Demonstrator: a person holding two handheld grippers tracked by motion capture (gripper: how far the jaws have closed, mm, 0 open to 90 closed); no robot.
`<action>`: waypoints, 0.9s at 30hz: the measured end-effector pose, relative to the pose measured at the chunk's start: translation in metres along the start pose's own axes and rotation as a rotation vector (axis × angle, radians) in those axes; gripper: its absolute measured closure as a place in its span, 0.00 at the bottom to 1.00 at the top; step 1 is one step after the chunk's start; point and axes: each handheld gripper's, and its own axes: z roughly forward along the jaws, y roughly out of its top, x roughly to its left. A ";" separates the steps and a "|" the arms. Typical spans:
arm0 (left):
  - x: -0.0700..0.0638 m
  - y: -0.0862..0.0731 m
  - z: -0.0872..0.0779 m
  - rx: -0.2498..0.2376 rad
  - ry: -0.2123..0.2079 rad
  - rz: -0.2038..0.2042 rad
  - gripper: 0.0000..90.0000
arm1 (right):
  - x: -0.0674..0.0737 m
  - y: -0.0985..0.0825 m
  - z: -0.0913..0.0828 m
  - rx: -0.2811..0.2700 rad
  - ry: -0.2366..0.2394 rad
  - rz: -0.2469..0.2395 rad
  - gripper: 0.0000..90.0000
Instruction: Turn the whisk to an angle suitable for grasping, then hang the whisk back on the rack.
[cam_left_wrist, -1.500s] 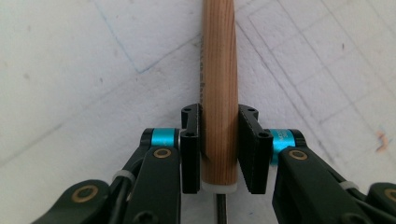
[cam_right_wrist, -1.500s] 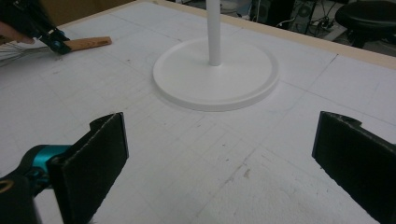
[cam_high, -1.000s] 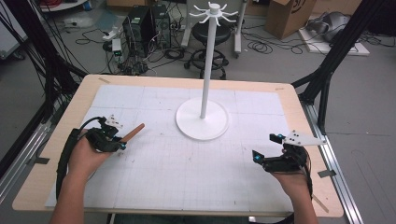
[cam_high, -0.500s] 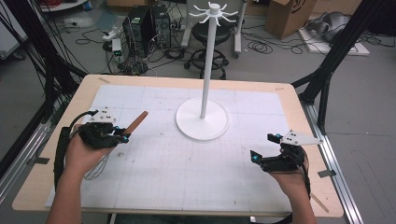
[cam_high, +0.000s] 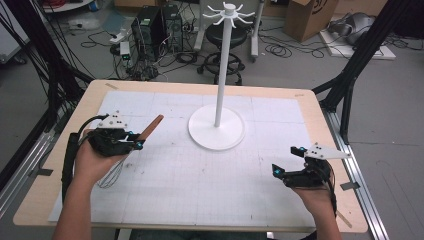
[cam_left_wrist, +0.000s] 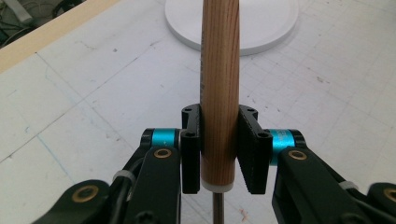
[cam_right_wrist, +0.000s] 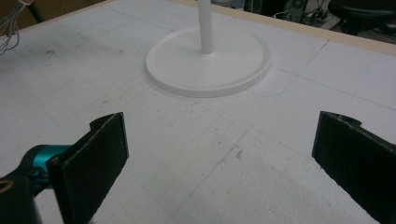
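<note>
Fingers (cam_left_wrist: 191, 149) of the left gripper (cam_high: 134, 145) are clamped on the wooden handle (cam_left_wrist: 219, 88) of a whisk, its wire loops (cam_high: 114, 176) hanging behind them. Right gripper (cam_high: 285, 162) rests with jaws wide apart, holding nothing. Ahead stands the white hook stand (cam_high: 216, 127). Keep the clamp firm and the handle steady while carrying. No containers are present.

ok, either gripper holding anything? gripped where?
Left gripper is shut on a whisk with a round wooden handle, jaws clamped near the handle's lower end, above the wire. Right gripper is open, holding nothing.
</note>
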 end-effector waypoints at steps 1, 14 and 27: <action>0.000 0.001 0.001 0.000 -0.002 0.006 0.81 | 0.000 0.000 -0.001 0.001 -0.001 0.003 0.03; -0.006 0.007 0.005 -0.090 -0.086 0.013 0.81 | 0.002 -0.001 -0.002 0.005 0.005 -0.004 0.03; -0.012 0.032 0.008 -0.308 -0.280 0.015 0.81 | 0.002 -0.001 -0.001 0.002 0.011 0.000 0.03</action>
